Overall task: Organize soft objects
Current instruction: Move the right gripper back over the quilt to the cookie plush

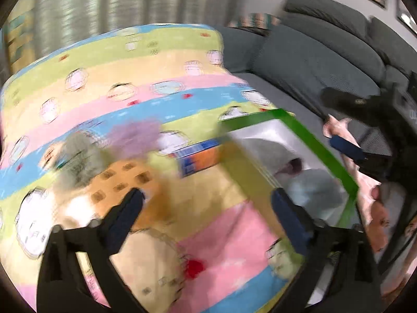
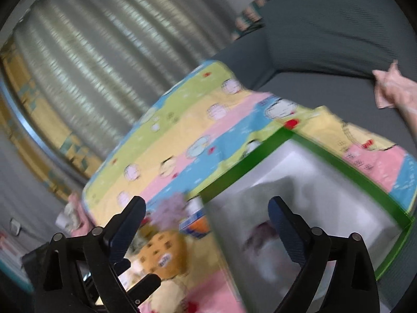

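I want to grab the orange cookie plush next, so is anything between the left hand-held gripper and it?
Nothing visible blocks it. The left hand-held gripper is open and empty, and the orange cookie plush lies just ahead by its left finger on the striped blanket. Grey and purple plush toys sit beyond it.

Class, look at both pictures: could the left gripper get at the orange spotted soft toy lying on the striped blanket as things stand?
Probably yes. The left gripper stands open and empty, and the orange toy lies just ahead on the blanket with nothing covering it. The green-rimmed box sits off to the side.
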The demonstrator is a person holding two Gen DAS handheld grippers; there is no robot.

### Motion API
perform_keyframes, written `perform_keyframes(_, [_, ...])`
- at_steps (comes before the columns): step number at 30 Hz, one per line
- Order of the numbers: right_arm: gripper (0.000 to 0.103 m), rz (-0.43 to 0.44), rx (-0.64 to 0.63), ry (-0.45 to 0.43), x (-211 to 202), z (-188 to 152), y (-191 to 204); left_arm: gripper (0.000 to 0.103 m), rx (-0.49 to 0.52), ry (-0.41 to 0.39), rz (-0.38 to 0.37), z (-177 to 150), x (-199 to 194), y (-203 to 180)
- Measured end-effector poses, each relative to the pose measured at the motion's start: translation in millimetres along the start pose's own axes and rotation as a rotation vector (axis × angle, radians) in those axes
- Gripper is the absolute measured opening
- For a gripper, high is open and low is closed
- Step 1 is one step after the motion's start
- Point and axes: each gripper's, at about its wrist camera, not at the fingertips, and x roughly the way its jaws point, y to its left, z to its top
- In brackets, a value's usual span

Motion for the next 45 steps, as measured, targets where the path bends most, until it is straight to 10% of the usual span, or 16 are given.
perform_keyframes(9, [0.102, 0.107, -0.154, 0.191, 25, -59, 68, 0.102, -0.288, -0.009, 0.132, -60, -45, 90])
perform_keyframes(26, [0.102, -0.164, -0.546, 0.154, 39, -141, 145, 0.102, -0.478, -0.035, 0.260, -118, -86, 155])
perform_keyframes(45, [0.102, -0.054, -0.358, 0.401, 143, -153, 128, 0.102, -0.535, 0.001, 0.262, -138, -78, 175])
